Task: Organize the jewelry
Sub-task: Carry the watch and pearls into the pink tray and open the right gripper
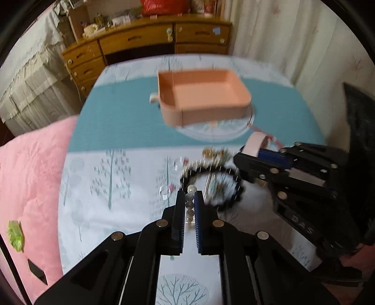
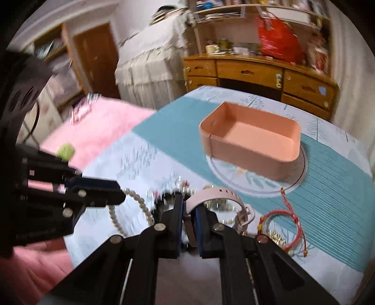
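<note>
Left wrist view: left hand-held gripper [image 1: 189, 196] clamped on pearl strand [image 1: 190, 206]; limp, light, beads slippery, so grip mid-strand. Pink box [image 1: 206, 93] lies ahead.

Right wrist view: right hand-held gripper [image 2: 189, 208] clamped on pink watch [image 2: 220, 199] strap; flexible, light. Red bracelet [image 2: 281, 225] just right.

Far ahead of my left claw I see a wooden dresser [image 1: 150, 44] with a red bag [image 1: 164, 5] on top. A pink blanket [image 1: 30, 183] lies to its left, white curtains [image 1: 276, 30] hang far right.
</note>
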Tool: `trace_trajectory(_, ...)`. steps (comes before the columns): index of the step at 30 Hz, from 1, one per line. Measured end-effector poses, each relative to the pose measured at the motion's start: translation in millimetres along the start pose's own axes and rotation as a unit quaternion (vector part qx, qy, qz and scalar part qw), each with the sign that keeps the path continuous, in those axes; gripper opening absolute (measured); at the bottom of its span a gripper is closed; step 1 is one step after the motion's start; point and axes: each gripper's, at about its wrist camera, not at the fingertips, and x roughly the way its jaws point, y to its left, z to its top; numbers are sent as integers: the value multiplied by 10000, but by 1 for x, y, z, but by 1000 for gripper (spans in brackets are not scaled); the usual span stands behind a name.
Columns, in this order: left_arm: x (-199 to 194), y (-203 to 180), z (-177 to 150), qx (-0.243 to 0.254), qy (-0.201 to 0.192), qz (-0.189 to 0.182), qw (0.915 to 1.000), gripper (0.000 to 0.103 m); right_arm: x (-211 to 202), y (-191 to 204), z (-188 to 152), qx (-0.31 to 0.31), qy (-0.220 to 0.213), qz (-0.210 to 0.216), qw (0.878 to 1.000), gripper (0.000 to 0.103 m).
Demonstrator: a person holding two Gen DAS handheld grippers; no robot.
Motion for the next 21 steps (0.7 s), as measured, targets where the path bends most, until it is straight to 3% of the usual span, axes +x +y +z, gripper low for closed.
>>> trace_trajectory(8,-16,6,60,-86,-656,-306,9973,5,0,-32,53,765,-509,91,9957,9)
trace_trajectory(17,1,9,130,1,-1598,-395,9864,5,21,-74,89,1262,-437,-400,9902,10)
trace_trajectory(21,24,9,148,-64,-1615,-393,9861,6,36,-92,92,1519,-392,-434,9867,10)
